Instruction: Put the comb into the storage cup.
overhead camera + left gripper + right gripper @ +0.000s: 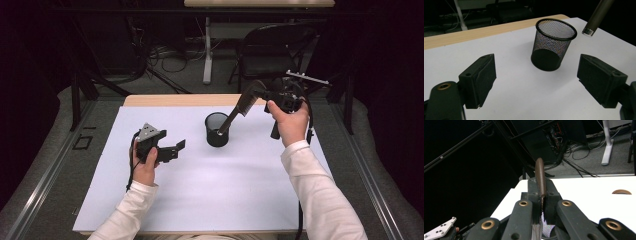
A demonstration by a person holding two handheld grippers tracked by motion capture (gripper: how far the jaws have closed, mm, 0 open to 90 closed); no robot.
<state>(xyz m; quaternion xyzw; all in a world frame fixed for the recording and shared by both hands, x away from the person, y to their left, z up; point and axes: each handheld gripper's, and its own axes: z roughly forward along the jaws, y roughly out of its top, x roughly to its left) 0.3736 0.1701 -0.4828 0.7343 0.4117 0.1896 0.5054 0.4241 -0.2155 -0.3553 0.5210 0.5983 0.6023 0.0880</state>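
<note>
A black mesh cup [216,131] stands upright near the middle of the white sheet [225,190]. My right gripper [248,102] is shut on a dark brown pen [235,114] and holds it slanted, silver end down. In the left gripper view the pen [597,16] ends close beside the rim of the cup [553,45], apart from it. The right gripper view looks along the pen [540,180] clamped in the right gripper [541,203]. My left gripper [175,149] rests left of the cup, open and empty, and in its own view the left gripper [536,82] faces the cup.
The wooden table edge [180,100] runs behind the white sheet. A black chair [272,50], a white table leg [207,50] and cables on the floor lie beyond the table. Dark frame bars stand at both sides.
</note>
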